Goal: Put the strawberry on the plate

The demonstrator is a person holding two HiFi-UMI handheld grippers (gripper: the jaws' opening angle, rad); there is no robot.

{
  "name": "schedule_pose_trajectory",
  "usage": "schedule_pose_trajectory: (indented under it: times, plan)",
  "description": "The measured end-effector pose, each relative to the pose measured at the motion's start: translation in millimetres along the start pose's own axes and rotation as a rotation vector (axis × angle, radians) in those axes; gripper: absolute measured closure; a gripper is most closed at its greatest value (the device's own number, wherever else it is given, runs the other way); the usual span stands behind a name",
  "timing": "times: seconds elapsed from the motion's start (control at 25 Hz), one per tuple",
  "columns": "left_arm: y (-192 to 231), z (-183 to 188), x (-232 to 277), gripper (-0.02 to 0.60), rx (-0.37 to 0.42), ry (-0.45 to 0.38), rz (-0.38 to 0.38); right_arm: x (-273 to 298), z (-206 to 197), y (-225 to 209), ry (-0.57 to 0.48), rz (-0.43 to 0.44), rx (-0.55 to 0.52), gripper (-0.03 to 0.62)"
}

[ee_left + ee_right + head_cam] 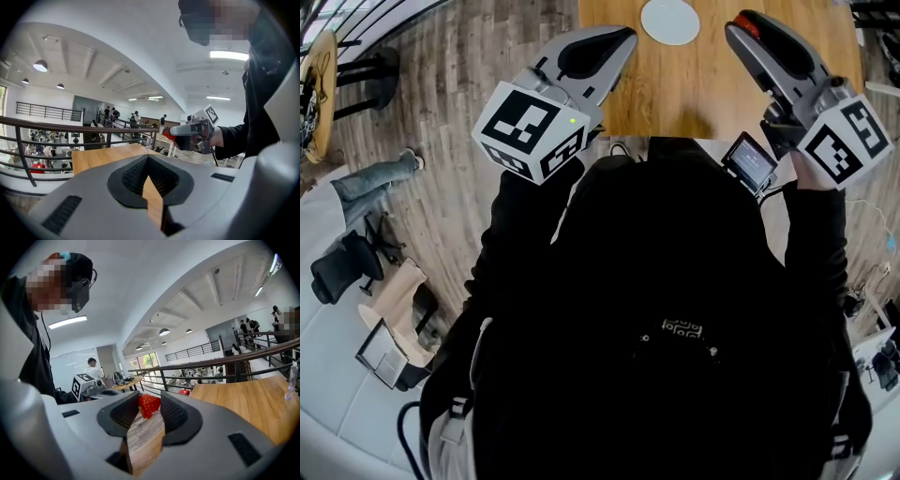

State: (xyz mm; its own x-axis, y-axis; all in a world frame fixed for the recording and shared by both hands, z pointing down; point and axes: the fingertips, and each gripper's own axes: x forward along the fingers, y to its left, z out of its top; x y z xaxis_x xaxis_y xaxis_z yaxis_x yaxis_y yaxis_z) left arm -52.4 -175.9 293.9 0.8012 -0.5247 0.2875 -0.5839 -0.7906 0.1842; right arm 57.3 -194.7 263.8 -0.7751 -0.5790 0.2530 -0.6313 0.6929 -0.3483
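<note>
A red strawberry [149,406] sits pinched between the dark pads of my right gripper [149,395], which is shut on it. In the head view this gripper [739,25] hovers over the right part of the wooden table [712,84], with the red strawberry [748,25] showing at its tip. The round white plate [669,21] lies at the table's far edge, between the two grippers. My left gripper [628,36] hangs over the table's left edge, jaws together and holding nothing; its own view shows the pads meeting at the left gripper's tip [148,158].
A small screen [750,161] is mounted below the right gripper. A clear bottle [291,380] stands on the table's far side. A dark railing [70,129] runs behind the table. On the plank floor to the left are an office chair [342,262] and a person's legs [370,178].
</note>
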Motion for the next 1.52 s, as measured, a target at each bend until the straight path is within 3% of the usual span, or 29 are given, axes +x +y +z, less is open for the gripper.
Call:
schedule_pose_trajectory:
  times: [0.2, 0.44, 0.76, 1.52]
  plan:
    - [-5.2, 22.2, 19.6, 0.586, -0.009, 0.019, 0.021, -7.9, 19.0, -16.9, 0.009, 0.020, 0.014, 0.444]
    - [6.4, 8.4, 32.6, 0.586, -0.039, 0.060, 0.047, 18.7, 2.2, -43.3, 0.028, 0.087, 0.055, 0.444]
    - [-15.0, 10.2, 30.9, 0.586, -0.067, 0.082, 0.104, 14.7, -8.2, -56.6, 0.058, 0.141, 0.063, 0.444]
    - [-7.8, 11.3, 15.3, 0.586, -0.083, 0.056, 0.014, 38.7, -16.2, -49.9, 0.113, 0.072, 0.076, 0.444]
